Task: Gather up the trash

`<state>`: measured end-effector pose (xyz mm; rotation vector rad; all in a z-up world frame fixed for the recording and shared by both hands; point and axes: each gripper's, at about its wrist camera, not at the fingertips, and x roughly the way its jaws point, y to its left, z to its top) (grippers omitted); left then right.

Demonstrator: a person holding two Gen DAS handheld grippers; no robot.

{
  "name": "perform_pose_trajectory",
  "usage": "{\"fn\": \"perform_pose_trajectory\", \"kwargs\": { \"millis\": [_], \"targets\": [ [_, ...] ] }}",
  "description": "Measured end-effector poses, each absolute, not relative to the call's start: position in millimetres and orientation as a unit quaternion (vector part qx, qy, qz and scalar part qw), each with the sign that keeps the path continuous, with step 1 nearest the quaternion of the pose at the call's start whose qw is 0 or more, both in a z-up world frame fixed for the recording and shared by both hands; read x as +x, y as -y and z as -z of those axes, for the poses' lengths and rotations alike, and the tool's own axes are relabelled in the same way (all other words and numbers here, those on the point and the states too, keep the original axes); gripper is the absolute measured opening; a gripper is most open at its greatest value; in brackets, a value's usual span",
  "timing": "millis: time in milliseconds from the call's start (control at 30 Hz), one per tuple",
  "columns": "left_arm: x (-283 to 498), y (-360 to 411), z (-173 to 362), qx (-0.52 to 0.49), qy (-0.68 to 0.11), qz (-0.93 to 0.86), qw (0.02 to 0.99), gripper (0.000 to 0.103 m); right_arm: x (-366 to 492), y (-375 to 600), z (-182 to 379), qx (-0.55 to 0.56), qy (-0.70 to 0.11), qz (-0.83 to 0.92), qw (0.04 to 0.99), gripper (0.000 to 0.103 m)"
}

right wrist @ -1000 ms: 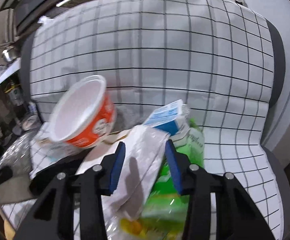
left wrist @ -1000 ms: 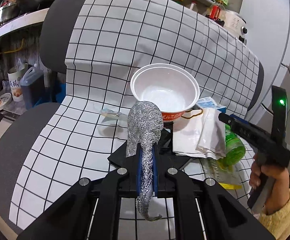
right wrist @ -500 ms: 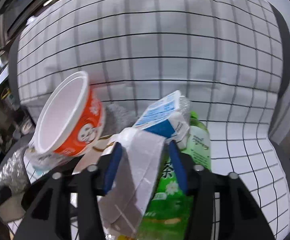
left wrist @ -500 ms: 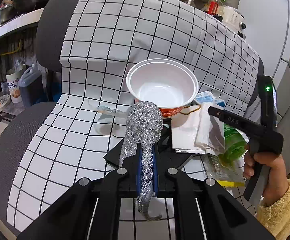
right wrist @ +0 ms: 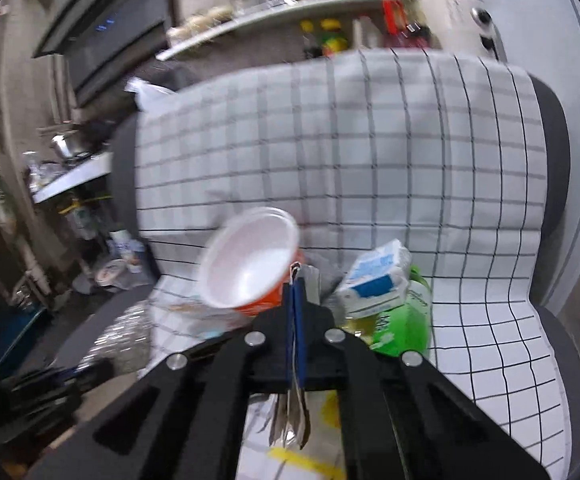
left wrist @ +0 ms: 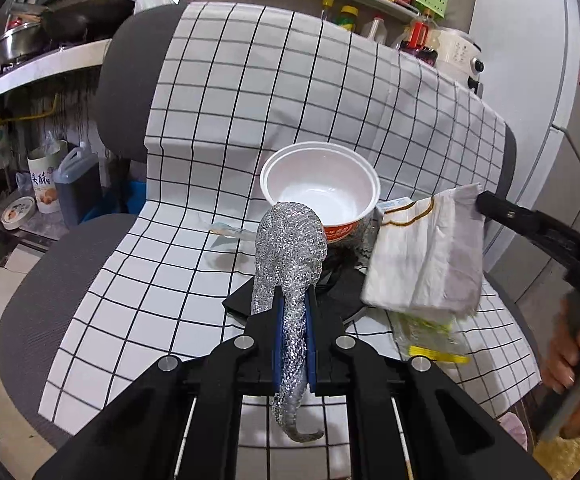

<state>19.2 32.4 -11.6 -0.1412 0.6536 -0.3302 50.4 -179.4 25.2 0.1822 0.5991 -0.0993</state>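
Note:
My left gripper (left wrist: 293, 300) is shut on a silver mesh wrapper (left wrist: 290, 240) and holds it above the chair seat. My right gripper (right wrist: 295, 292) is shut on a white paper bag (left wrist: 426, 252), which hangs lifted off the seat at the right of the left wrist view. A white and orange noodle bowl (left wrist: 322, 188) stands on the checked cloth (left wrist: 150, 280), and shows in the right wrist view (right wrist: 250, 264). A blue and white carton (right wrist: 378, 280) and a green bottle (right wrist: 406, 320) lie beside the bowl.
A clear plastic wrapper (left wrist: 230, 232) lies left of the bowl. A black flat piece (left wrist: 330, 284) lies under the trash. A yellow-trimmed plastic packet (left wrist: 430, 336) lies at the right. The chair backrest (left wrist: 290, 80) rises behind. Containers (left wrist: 46, 184) stand on the floor at left.
My right gripper has shut on the white paper bag and lifted it up and back off the seat. The left gripper has pulled back a little with the mesh wrapper.

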Motion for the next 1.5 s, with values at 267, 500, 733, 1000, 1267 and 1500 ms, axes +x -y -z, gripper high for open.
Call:
{"fn": "perform_pose_trajectory", "kwargs": {
  "millis": [267,500,733,1000,1267,1500],
  "targets": [
    [-8,-31,-3,-0.066,-0.304,0.169,0.935,0.010,-2,155,-52,0.068,-0.290,0.037,0.954,0.001],
    [-18,-5,-1,-0.048,-0.306,0.200,0.930,0.010,-45,201,-10,0.045,-0.330,0.162,0.929,0.001],
    [-20,17,6,-0.036,-0.317,0.218,0.922,0.010,-43,201,32,0.024,-0.370,0.165,0.914,0.001],
    [-19,23,16,-0.026,-0.330,0.223,0.917,0.010,-17,203,85,0.057,-0.438,0.135,0.887,0.019],
    [-16,40,25,-0.018,-0.337,0.243,0.909,0.010,-47,215,74,0.101,-0.419,0.122,0.894,0.049],
    [-19,59,26,-0.014,-0.336,0.264,0.904,0.010,-90,231,37,0.072,-0.363,0.198,0.908,0.049]
  ]
}}
